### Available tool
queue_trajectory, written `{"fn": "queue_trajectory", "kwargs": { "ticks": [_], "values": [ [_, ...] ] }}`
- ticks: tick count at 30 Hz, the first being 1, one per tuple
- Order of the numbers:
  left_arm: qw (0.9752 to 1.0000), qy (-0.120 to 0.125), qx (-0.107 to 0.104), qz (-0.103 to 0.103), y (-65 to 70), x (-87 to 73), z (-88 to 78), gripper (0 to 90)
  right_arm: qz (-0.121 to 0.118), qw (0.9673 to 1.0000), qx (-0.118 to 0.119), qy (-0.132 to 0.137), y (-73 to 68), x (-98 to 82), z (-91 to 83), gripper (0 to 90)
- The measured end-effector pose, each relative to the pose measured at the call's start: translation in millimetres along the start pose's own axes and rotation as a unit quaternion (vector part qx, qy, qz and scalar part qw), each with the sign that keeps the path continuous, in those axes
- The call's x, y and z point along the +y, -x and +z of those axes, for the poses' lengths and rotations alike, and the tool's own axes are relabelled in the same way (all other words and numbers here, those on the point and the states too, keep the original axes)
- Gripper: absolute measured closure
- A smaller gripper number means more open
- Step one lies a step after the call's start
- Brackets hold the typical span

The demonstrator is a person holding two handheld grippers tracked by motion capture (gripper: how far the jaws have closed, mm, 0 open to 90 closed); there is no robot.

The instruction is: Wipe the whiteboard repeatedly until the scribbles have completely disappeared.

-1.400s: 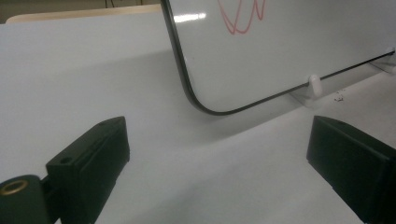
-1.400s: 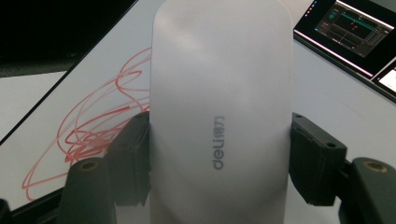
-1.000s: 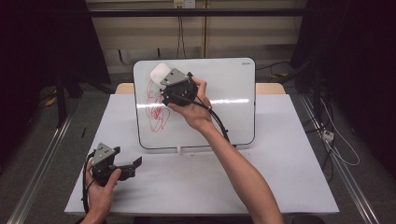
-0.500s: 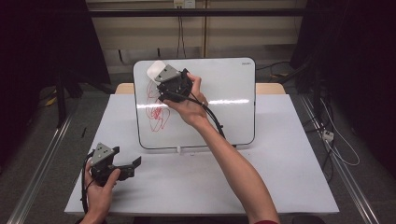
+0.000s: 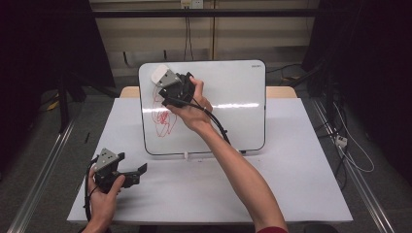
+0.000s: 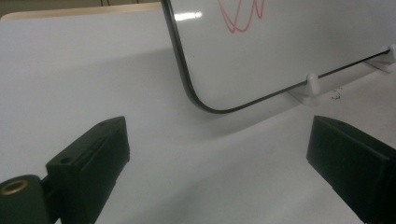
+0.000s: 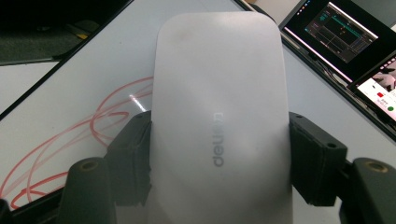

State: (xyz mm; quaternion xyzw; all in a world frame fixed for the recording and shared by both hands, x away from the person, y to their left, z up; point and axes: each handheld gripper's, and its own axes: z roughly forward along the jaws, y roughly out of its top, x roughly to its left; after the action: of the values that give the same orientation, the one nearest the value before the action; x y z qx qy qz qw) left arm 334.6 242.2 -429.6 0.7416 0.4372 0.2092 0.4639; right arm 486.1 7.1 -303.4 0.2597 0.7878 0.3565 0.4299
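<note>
The white eraser (image 7: 219,121) sits pinched across its width between the right gripper's (image 5: 170,85) jaws, flat against the whiteboard's (image 5: 233,87) upper left corner, just above the red scribble (image 5: 163,119), which it is probably meant to wipe. Below the eraser the board is open down to its bottom edge. The left gripper (image 5: 128,175), jaws spread and empty, rests on the table (image 5: 291,184) near the board's lower left corner, clear of any stroke.

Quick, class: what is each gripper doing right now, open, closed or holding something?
Left gripper: open, empty, low over the table.
Right gripper: closed on the white eraser, at the whiteboard by the red scribble.
</note>
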Motion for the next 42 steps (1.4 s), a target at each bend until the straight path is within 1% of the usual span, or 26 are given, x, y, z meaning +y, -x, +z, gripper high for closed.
{"fn": "queue_trajectory", "kwargs": {
  "ticks": [7, 11, 14, 16, 17, 23, 25, 26, 30, 31, 32, 39, 42],
  "values": [
    [1.0000, 0.000, -0.002, 0.001, 0.9, 0.3, 0.2, 6.0, 0.001, 1.0000, -0.003, -0.002, -0.7, 0.6, 1.0, 31.5],
    [1.0000, -0.001, -0.002, 0.000, 0.6, -0.3, 1.1, 6.5, -0.002, 0.9999, -0.011, -0.003, -4.1, 1.3, 0.6, 31.5],
    [1.0000, -0.001, -0.002, 0.000, 0.2, 0.2, 0.4, 6.6, -0.001, 0.9999, -0.011, -0.003, -3.6, 0.5, 1.6, 31.5],
    [1.0000, -0.001, -0.002, 0.000, 0.2, 0.1, 0.2, 6.5, -0.005, 0.9999, -0.009, -0.002, -4.6, 0.4, 1.6, 31.6],
    [1.0000, -0.001, -0.001, 0.000, 0.0, 0.1, 0.2, 6.6, -0.010, 0.9999, -0.007, -0.003, -5.3, 0.1, 1.6, 31.6],
    [1.0000, -0.001, -0.002, 0.000, 0.2, 0.2, 0.3, 6.5, -0.010, 0.9999, -0.003, -0.004, -9.4, -2.2, 1.6, 31.6],
    [1.0000, -0.001, -0.002, 0.000, 0.1, 0.2, 0.6, 6.6, -0.017, 0.9999, 0.000, -0.004, -10.5, -3.2, 1.8, 31.6],
    [1.0000, -0.002, -0.002, 0.000, 0.1, 0.2, 0.7, 6.5, -0.015, 0.9999, 0.000, -0.005, -11.7, -3.6, 1.5, 31.6],
    [1.0000, 0.000, -0.001, 0.000, 0.5, 0.2, 0.5, 6.5, -0.026, 0.9996, 0.007, -0.007, -17.9, -7.4, 0.8, 31.6],
    [1.0000, -0.001, -0.001, 0.001, 0.3, 0.4, 0.1, 6.5, -0.023, 0.9997, 0.007, -0.007, -19.7, -8.4, 0.3, 31.6],
    [1.0000, 0.000, 0.000, 0.000, 0.1, 0.4, 0.1, 6.5, -0.028, 0.9996, 0.009, -0.007, -20.4, -9.2, -0.2, 31.7],
    [1.0000, -0.002, 0.000, 0.001, -0.1, 0.4, 1.2, 6.5, -0.040, 0.9988, 0.022, -0.014, -30.1, -14.5, -2.2, 31.7],
    [1.0000, -0.002, 0.001, 0.001, 0.5, 0.4, 0.9, 6.6, -0.043, 0.9987, 0.026, -0.012, -32.5, -17.4, -3.6, 31.7]
  ]
}}
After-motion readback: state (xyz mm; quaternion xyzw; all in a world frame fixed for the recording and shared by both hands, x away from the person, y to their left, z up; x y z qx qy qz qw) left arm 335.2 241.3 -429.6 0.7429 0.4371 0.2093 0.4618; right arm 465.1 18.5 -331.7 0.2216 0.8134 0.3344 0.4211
